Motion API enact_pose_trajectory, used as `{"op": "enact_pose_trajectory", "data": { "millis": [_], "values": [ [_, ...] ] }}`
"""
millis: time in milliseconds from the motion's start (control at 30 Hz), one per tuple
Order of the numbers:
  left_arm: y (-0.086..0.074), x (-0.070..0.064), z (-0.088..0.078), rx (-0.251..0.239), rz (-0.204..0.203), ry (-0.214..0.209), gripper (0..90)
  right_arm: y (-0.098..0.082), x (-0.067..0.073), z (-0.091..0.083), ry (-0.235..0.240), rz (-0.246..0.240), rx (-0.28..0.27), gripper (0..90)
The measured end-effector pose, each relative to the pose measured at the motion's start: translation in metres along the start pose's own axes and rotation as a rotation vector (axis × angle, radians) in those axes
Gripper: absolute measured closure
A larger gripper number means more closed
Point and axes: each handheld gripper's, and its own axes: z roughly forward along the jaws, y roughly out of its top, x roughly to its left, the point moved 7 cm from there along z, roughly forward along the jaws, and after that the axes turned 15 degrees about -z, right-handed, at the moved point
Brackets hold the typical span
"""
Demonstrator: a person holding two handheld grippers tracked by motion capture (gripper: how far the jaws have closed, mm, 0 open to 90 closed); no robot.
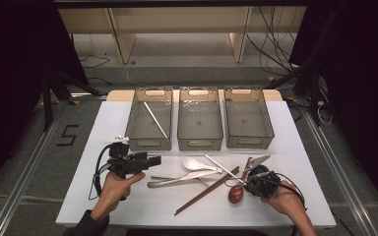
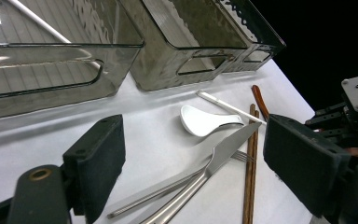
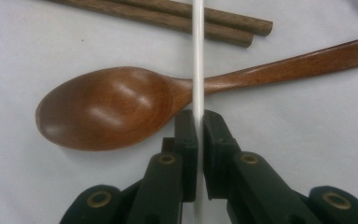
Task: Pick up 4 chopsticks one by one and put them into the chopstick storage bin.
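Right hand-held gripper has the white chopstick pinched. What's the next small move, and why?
Probably lift it straight up. The right hand-held gripper is shut on the white chopstick, which crosses the wooden spoon; rising first should avoid dragging it. Another white chopstick lies in the left bin.

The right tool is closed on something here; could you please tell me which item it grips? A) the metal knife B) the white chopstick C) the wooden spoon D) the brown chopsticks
B: in the right gripper view the right tool has its jaws pressed on the thin white chopstick, which crosses above the wooden spoon.
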Motion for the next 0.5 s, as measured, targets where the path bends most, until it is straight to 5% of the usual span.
{"op": "enact_pose_trajectory", "data": {
  "millis": [500],
  "values": [
    [-0.004,-0.004,0.003,0.008,-0.013,-0.008,20.6,0.014,0.004,-0.028,-0.031,-0.017,-0.097,86.8]
  ]
}}
